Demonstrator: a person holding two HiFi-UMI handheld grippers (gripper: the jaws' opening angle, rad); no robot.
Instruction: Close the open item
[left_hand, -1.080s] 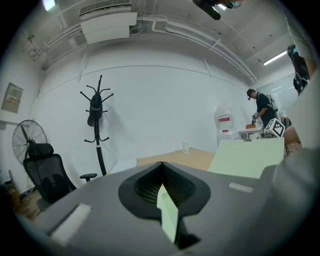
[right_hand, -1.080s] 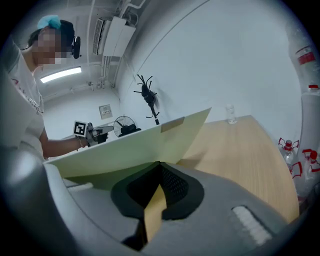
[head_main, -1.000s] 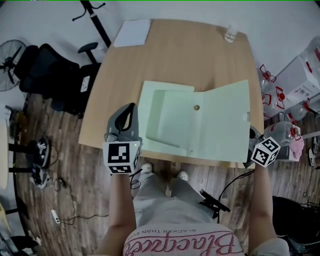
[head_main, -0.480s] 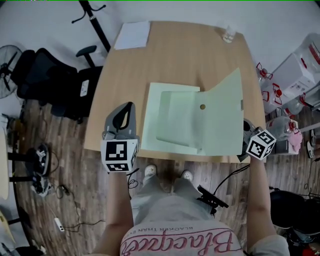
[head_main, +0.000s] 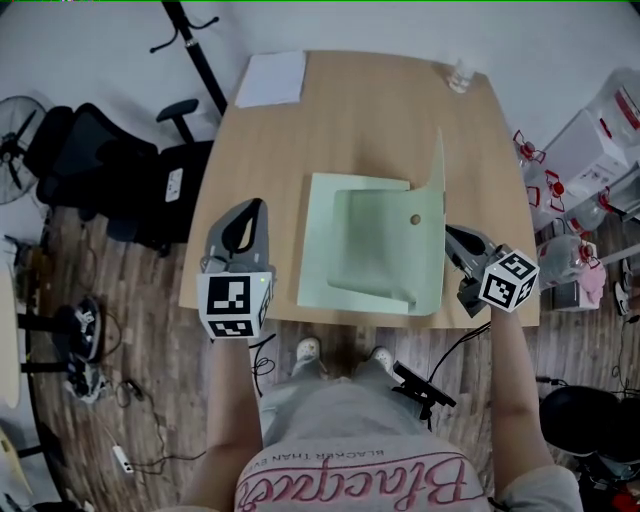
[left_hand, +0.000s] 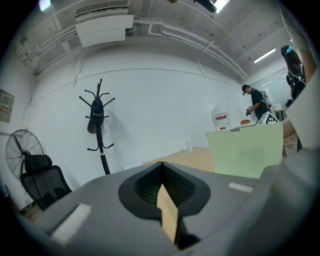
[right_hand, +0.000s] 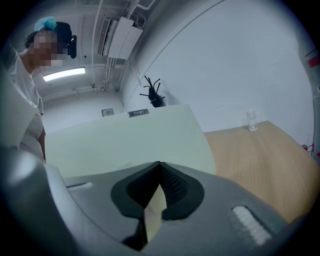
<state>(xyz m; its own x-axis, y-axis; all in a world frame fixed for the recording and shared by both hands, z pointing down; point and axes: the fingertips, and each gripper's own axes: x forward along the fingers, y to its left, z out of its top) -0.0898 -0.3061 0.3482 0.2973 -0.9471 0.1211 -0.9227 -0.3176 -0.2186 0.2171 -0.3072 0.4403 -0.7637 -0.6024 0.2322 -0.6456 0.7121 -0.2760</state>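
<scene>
Standing nearly upright, the folder's (head_main: 350, 250) right cover (head_main: 436, 190) rises just left of the right claw (head_main: 449, 232), whose jaws are closed and empty. The folder lies mid-tabletop (head_main: 350, 110). The left claw (head_main: 262, 207), also closed and empty, hovers over the tabletop's left edge, apart from the folder.

White paper sheet (head_main: 271, 79) on the light wooden worktop's (head_main: 355, 125) far left corner, small clear bottle (head_main: 461, 73) far right; black office chair (head_main: 100, 165) beside.
</scene>
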